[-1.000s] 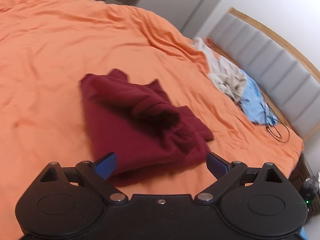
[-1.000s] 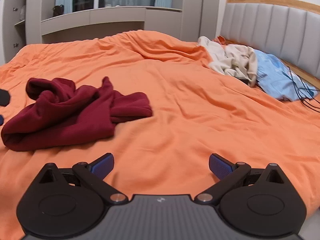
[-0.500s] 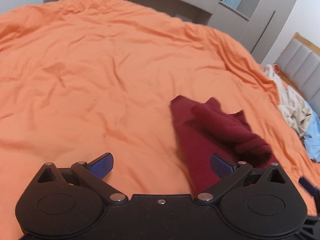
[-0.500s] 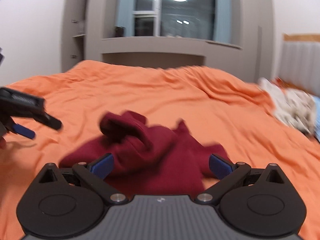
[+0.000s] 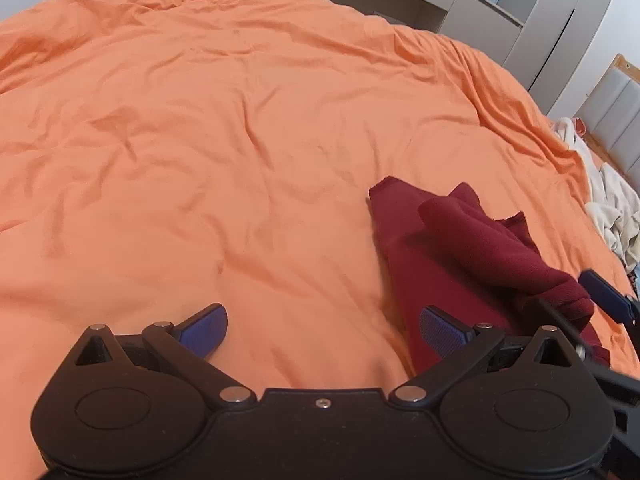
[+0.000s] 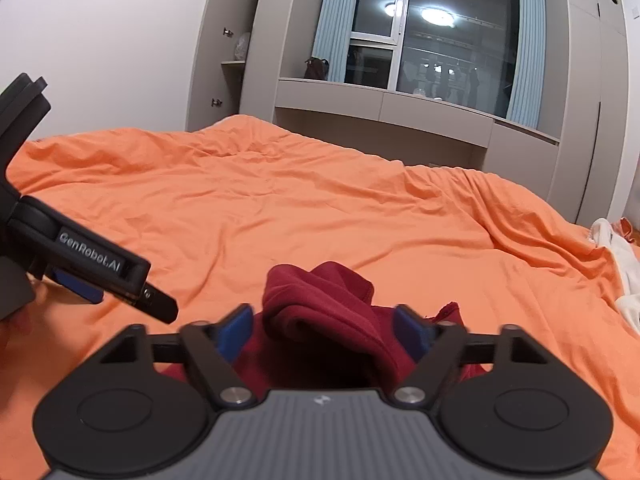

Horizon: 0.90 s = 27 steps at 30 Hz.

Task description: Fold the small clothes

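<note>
Right wrist: right gripper [image 6: 324, 334] straddles garment [image 6: 320, 300].

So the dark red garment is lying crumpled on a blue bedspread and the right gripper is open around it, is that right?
Not quite: the bedspread is orange, not blue, as the right wrist view shows. The rest holds: the dark red garment lies crumpled on it, and the right gripper is open with its fingers on either side of the bunched cloth.
</note>
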Each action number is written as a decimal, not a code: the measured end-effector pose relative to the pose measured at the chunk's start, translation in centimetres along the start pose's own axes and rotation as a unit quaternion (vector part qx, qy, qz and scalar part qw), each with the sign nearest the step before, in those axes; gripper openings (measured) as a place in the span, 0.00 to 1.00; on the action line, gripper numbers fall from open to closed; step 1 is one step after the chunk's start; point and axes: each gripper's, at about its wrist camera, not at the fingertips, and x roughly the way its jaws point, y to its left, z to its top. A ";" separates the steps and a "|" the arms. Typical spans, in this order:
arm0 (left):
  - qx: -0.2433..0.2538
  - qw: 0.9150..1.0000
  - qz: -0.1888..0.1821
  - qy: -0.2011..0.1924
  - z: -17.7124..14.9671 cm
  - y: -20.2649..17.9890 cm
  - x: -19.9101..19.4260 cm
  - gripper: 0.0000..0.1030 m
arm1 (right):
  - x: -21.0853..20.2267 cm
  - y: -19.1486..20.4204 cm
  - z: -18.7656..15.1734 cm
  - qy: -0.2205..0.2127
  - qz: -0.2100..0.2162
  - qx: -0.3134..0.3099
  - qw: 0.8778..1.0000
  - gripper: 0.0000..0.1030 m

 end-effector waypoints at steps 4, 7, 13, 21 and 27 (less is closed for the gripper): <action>0.009 1.000 0.005 0.003 -0.2 -0.5 0.4 0.99 | 0.2 -1.0 -0.1 -0.002 -0.004 0.030 1.000 0.26; 0.013 1.000 -0.001 0.006 -0.1 -0.9 0.6 0.99 | -0.7 -3.5 -0.5 -0.011 -0.023 0.097 0.995 0.16; 0.021 0.999 -0.021 0.018 0.0 -2.0 1.7 0.99 | -2.3 -11.0 -3.8 0.013 -0.039 0.269 0.962 0.15; 0.025 0.999 -0.022 0.019 0.0 -2.3 2.6 0.99 | -3.4 -15.1 -7.4 0.046 -0.014 0.341 0.939 0.60; 0.026 0.999 -0.020 0.017 -0.2 -2.4 2.7 0.99 | -2.8 -15.7 -6.5 0.037 -0.013 0.340 0.940 0.89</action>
